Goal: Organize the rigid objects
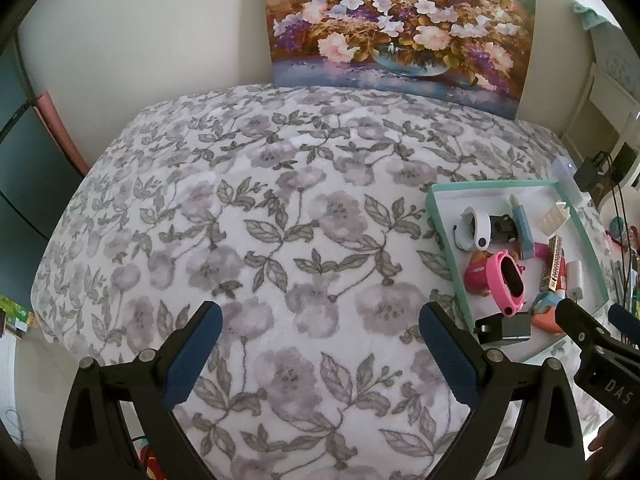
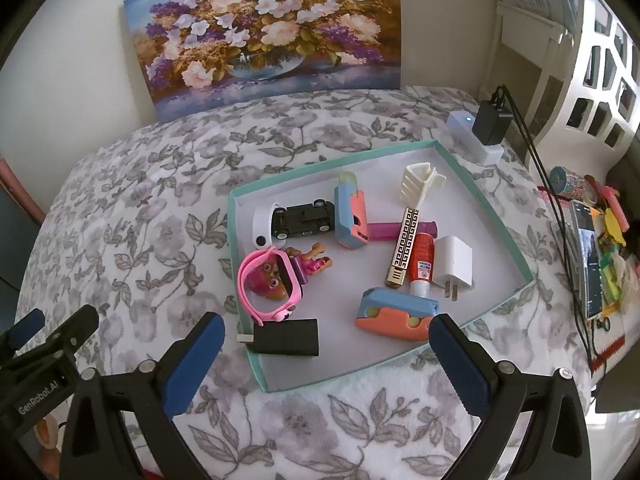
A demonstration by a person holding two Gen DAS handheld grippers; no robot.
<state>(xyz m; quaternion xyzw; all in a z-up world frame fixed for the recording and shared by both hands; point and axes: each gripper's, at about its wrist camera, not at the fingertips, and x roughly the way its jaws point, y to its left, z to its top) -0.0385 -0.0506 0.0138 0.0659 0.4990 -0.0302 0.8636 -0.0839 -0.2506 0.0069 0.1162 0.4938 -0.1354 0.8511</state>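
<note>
A shallow teal-rimmed tray (image 2: pixel 236 264) lies on the floral bedspread and holds several small objects: a pink watch band (image 2: pixel 256 280), a black box (image 2: pixel 286 336), a black toy car (image 2: pixel 304 220), a white plug (image 2: pixel 452 260), a gold patterned stick (image 2: pixel 404 246) and an orange-blue case (image 2: pixel 396 314). My right gripper (image 2: pixel 326 342) is open and empty just above the tray's near edge. My left gripper (image 1: pixel 320 332) is open and empty over bare bedspread, left of the tray (image 1: pixel 440 220).
A flower painting (image 2: pixel 272 28) leans on the wall behind the bed. A white power strip with a black adapter (image 2: pixel 490 122) sits at the bed's far right corner. A phone (image 2: pixel 588 256) and colourful clutter lie right of the tray.
</note>
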